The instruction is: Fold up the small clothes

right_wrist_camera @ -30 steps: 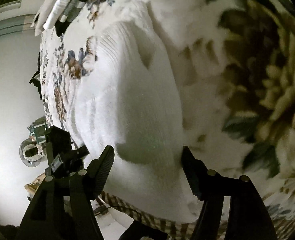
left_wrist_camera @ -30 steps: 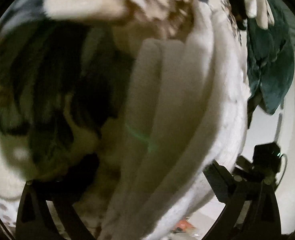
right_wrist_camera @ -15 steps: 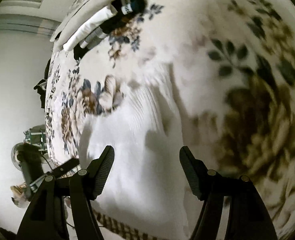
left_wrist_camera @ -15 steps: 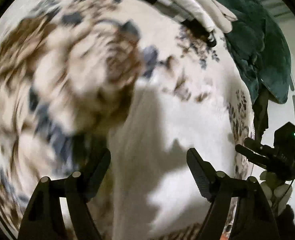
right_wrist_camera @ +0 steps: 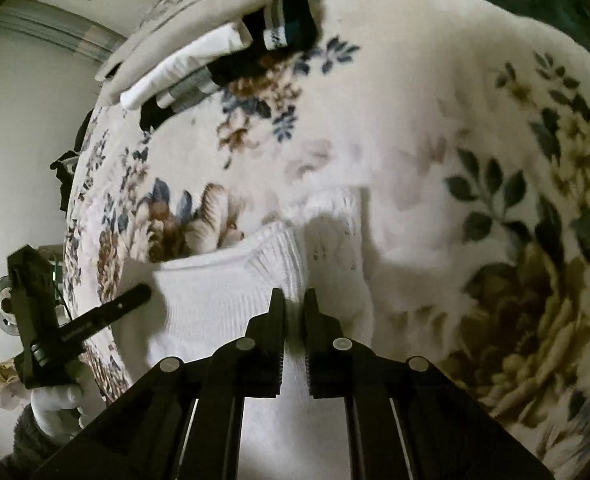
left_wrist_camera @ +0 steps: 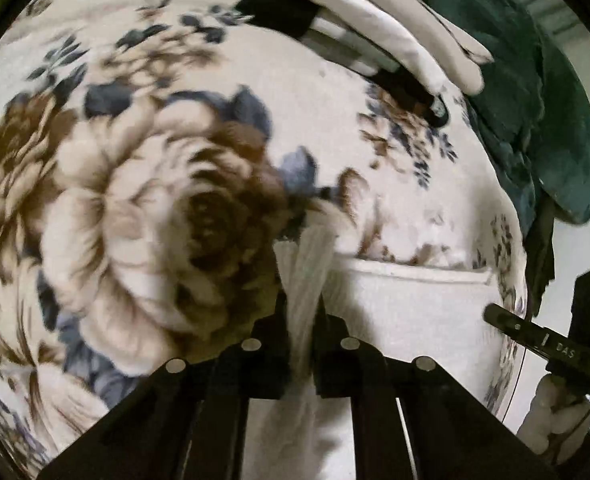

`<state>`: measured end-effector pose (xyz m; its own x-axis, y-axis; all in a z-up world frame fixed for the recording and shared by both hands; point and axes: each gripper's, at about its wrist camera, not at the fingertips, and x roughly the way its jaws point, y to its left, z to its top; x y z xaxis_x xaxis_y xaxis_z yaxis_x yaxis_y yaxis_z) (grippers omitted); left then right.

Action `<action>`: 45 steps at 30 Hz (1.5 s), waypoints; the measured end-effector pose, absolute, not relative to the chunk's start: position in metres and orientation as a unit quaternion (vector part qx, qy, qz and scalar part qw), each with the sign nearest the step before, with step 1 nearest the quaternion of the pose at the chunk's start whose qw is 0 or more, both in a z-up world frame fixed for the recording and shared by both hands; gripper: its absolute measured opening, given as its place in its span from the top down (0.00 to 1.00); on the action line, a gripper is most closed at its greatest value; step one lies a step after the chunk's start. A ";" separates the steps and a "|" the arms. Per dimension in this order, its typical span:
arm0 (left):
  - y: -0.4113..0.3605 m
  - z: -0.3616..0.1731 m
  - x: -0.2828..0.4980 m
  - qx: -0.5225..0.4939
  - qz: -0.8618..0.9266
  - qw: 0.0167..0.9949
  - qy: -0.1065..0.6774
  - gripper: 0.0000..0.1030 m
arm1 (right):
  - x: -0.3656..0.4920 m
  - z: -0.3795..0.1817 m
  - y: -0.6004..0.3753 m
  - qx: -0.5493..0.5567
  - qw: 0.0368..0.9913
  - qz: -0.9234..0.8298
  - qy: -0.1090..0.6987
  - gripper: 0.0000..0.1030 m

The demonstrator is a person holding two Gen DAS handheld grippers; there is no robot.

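A white ribbed knit garment point(left_wrist_camera: 411, 304) lies on a floral blanket point(left_wrist_camera: 143, 184). My left gripper point(left_wrist_camera: 299, 312) is shut on a bunched corner of it, the fabric pinched between the jaws. In the right wrist view the same garment point(right_wrist_camera: 215, 300) lies low at the centre, and my right gripper point(right_wrist_camera: 293, 300) is shut on its ribbed edge. Each gripper shows in the other's view, at the garment's opposite side: the right one point(left_wrist_camera: 551, 344) and the left one point(right_wrist_camera: 75, 324).
A stack of folded clothes, white, striped and black point(left_wrist_camera: 379, 40), sits at the far side of the blanket point(right_wrist_camera: 435, 120); it also shows in the right wrist view point(right_wrist_camera: 215, 60). A dark green cloth point(left_wrist_camera: 535, 100) hangs at the right. A white wall is beyond the bed's edge.
Both grippers were open over the garment half a second ago; now both have closed on its edge. The garment, held up a second ago, now lies flat on the blanket.
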<state>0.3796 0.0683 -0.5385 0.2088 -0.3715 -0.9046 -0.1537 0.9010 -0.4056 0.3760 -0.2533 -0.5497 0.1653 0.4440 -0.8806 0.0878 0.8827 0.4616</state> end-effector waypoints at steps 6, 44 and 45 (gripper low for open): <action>0.074 -0.588 0.396 -0.246 -0.044 0.711 0.658 0.94 | 0.395 -0.582 -0.246 0.176 0.732 0.078 0.654 0.93; 0.114 -0.586 0.283 -0.414 -0.142 0.620 0.651 0.30 | 0.304 -0.637 -0.313 0.426 0.541 0.188 0.700 0.26; 0.108 -0.592 0.280 -0.415 -0.152 0.613 0.655 0.30 | 0.300 -0.644 -0.309 0.426 0.531 0.201 0.705 0.26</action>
